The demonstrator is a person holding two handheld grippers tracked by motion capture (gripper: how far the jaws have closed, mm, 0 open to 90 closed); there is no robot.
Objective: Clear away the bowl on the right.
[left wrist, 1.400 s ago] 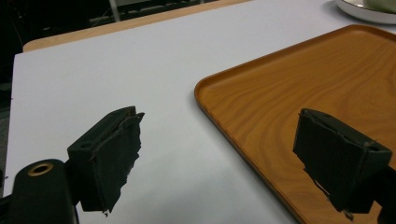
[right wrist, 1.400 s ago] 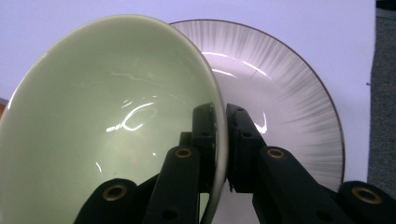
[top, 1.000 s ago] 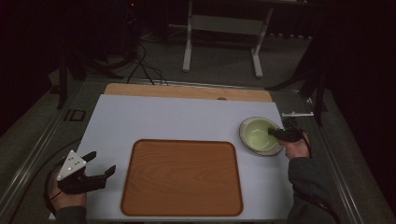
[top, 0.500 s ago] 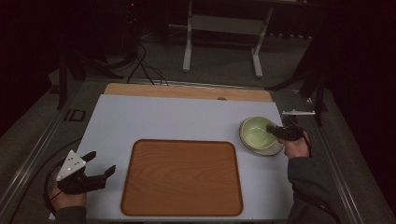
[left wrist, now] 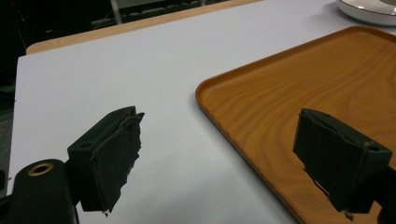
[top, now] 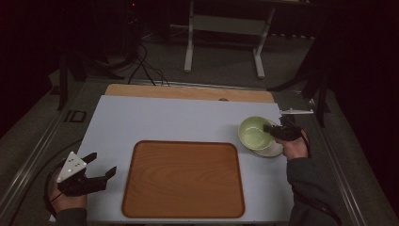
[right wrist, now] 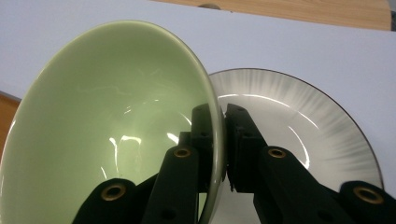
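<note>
A pale green bowl (top: 253,133) (right wrist: 116,126) hangs tilted just above a white plate (top: 269,150) (right wrist: 299,126) at the table's right. My right gripper (top: 273,130) (right wrist: 221,122) is shut on the bowl's right rim, one jaw inside and one outside. A wooden tray (top: 183,177) (left wrist: 299,93) lies at the front middle. My left gripper (top: 99,165) (left wrist: 219,158) stands open over the white table just left of the tray, with nothing between its jaws.
The white table top (top: 155,117) has a wooden strip (top: 188,92) along its far edge. A metal frame (top: 226,28) and cables (top: 141,66) stand on the dark floor beyond. Metal rails run along both table sides.
The right gripper has lifted the green bowl off the plate and shifted it a little left and up, tilting it. The left gripper has stayed put.
</note>
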